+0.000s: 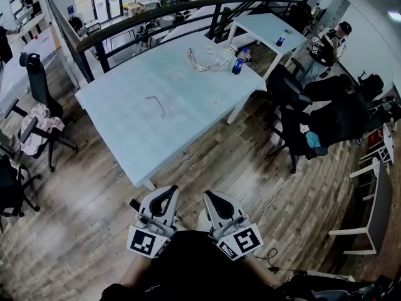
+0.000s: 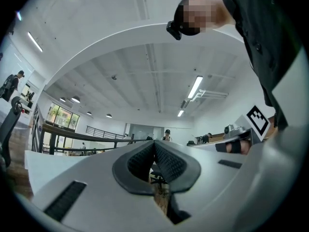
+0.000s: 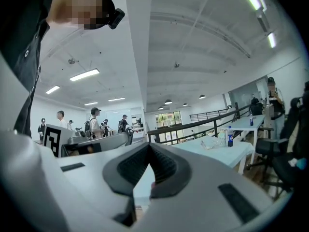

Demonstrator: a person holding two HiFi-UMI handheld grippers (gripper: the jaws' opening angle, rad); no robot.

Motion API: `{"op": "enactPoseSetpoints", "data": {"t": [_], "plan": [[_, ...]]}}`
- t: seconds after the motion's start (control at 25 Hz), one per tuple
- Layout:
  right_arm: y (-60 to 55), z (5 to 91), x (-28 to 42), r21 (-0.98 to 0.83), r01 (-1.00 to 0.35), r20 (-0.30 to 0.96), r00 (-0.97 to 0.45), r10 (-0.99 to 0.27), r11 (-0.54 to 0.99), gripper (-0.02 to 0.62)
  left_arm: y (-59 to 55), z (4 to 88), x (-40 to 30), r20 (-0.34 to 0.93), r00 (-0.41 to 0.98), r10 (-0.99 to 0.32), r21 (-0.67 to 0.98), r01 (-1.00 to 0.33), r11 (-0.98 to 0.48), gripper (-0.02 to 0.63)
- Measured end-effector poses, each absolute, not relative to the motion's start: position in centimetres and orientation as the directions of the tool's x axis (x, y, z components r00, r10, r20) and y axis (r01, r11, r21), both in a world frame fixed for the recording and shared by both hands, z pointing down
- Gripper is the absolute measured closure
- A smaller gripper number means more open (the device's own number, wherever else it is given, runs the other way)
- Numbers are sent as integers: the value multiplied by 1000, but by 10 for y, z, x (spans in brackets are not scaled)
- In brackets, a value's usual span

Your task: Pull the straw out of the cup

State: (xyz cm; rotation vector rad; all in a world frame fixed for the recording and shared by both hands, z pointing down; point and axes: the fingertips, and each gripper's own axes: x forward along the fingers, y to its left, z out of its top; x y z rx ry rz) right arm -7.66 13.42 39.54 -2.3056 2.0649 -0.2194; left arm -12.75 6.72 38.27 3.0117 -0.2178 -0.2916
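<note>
A thin bent straw-like piece (image 1: 158, 104) lies alone on the pale blue table (image 1: 125, 137). Clear crumpled plastic items (image 1: 203, 59) lie near the table's far edge; I cannot make out a cup among them. Both grippers are held low and close to my body, short of the table's near corner. My left gripper (image 1: 168, 192) is shut with nothing in it, and its pads (image 2: 164, 161) meet at the tip. My right gripper (image 1: 210, 197) is beside it, jaws together (image 3: 148, 145) and empty. In the right gripper view the table (image 3: 217, 149) lies ahead to the right.
A blue bottle (image 1: 238, 62) stands by the plastic items, and shows as bottle (image 3: 230, 137) in the right gripper view. Black office chairs (image 1: 294, 121) crowd the table's right side; another chair (image 1: 39, 115) stands at the left. A dark railing (image 1: 144, 17) runs behind the table. A white cable (image 1: 276, 196) lies on the wood floor.
</note>
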Motion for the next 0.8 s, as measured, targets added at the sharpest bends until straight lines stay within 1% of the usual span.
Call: {"op": "enactPoseSetpoints", "data": {"t": [0.2,0.48,0.64,0.8], "plan": [[115,399,-75,-124,-990,87,54,-995,-65,586,55,388,-132,-178,965,-193,127,-172,-977,594],[78,403,-78,-137,-989,79,-64,-995,53,586,25,391,-140,-176,935,-307,124,-288,-950,594],[59,409,-72,-143,-982,80,-135,-988,122,586,9,399,-132,-145,918,-368,119,-353,-928,594],[40,407,-49,-146,-973,66,-188,-980,177,586,-5,402,-114,-140,892,-431,123,-416,-901,594]]}}
